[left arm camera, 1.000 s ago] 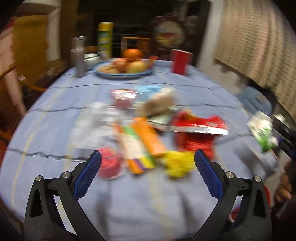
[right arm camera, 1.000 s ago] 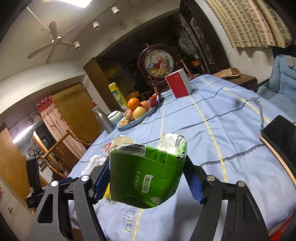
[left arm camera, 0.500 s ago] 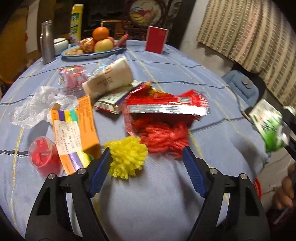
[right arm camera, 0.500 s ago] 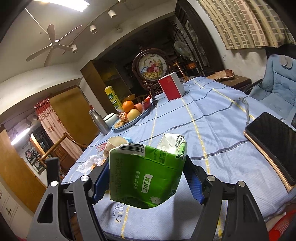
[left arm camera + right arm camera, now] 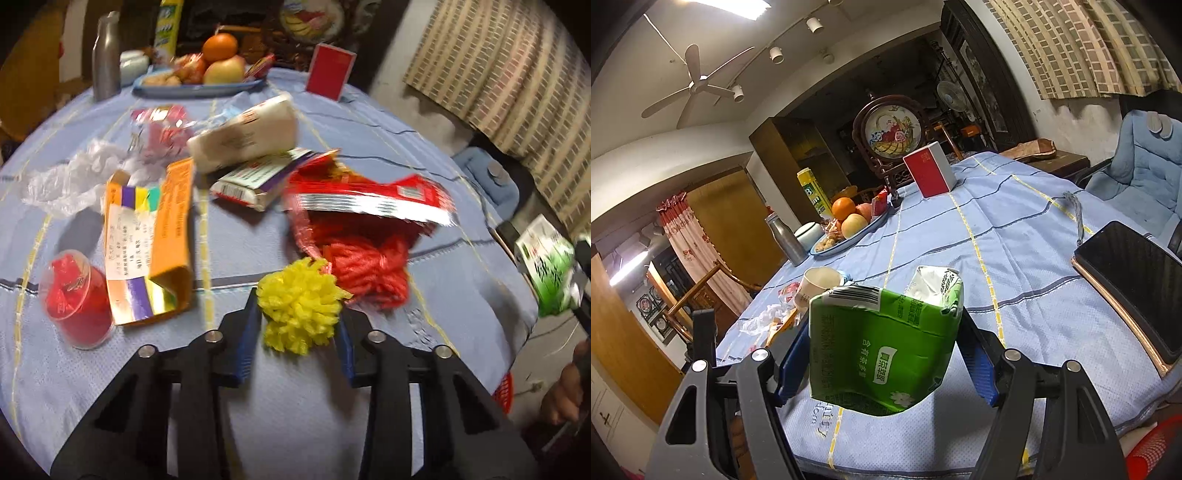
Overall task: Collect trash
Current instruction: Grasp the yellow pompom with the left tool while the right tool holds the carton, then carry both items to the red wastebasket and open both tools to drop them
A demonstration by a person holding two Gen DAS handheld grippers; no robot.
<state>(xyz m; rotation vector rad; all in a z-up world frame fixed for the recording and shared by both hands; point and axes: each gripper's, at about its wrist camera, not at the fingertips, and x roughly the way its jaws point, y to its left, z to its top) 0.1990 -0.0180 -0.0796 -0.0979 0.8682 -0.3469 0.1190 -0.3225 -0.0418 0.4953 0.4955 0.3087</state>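
Note:
My left gripper (image 5: 299, 325) is shut on a yellow net ball (image 5: 301, 310) that rests on the blue tablecloth (image 5: 295, 406). Just behind it lie a red net ball (image 5: 365, 266) and a red snack wrapper (image 5: 369, 195). An orange box (image 5: 151, 240), a red plastic cup (image 5: 75, 299), a white plastic bag (image 5: 62, 181), a paper cup (image 5: 243, 133) and a flat carton (image 5: 258, 177) lie further left and back. My right gripper (image 5: 884, 354) is shut on a crushed green carton (image 5: 882, 343), held up over the table's near edge; the carton also shows in the left wrist view (image 5: 546, 266).
A fruit plate (image 5: 199, 86), a steel bottle (image 5: 105, 55), a red box (image 5: 330, 75) and a yellow can (image 5: 168, 22) stand at the far side. A black phone (image 5: 1134, 288) lies at the table's right edge. A red basket (image 5: 504, 391) sits on the floor beside the table.
My left gripper moved down to the yellow net ball and closed on it. My right gripper keeps the green carton and has shifted slightly.

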